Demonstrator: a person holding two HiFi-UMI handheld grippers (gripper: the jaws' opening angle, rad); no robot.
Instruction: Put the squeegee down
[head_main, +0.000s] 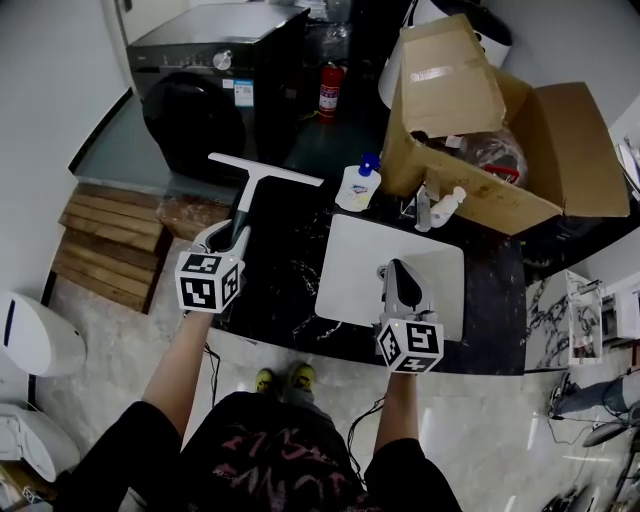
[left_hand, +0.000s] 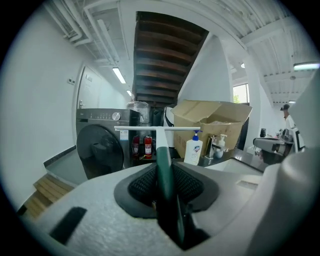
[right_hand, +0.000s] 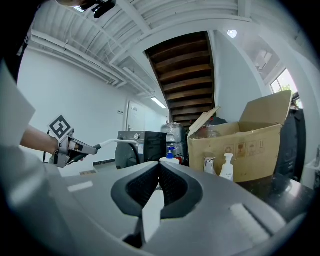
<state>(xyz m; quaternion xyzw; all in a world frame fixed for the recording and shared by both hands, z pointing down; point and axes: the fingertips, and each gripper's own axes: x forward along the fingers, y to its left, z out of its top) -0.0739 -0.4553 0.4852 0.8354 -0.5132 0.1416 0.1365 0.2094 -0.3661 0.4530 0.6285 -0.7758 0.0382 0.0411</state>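
Note:
The squeegee (head_main: 243, 203) has a dark green handle and a long white blade. My left gripper (head_main: 237, 233) is shut on the handle and holds it above the left end of the black marble counter (head_main: 285, 295), blade pointing away from me. In the left gripper view the handle (left_hand: 163, 167) runs between the pads, the blade level in front of the washing machine. My right gripper (head_main: 400, 272) hangs over a white board (head_main: 350, 270) on the counter, shut with nothing in it. The right gripper view shows its pads (right_hand: 150, 182) meeting, and the left gripper (right_hand: 75, 148) with the squeegee (right_hand: 107, 142) off to the left.
An open cardboard box (head_main: 500, 130) stands at the counter's back right. A soap pump bottle (head_main: 358, 185) and a small white bottle (head_main: 447, 207) sit before it. A black washing machine (head_main: 215, 80) and a fire extinguisher (head_main: 330, 90) stand beyond; wooden steps (head_main: 110, 245) lie left.

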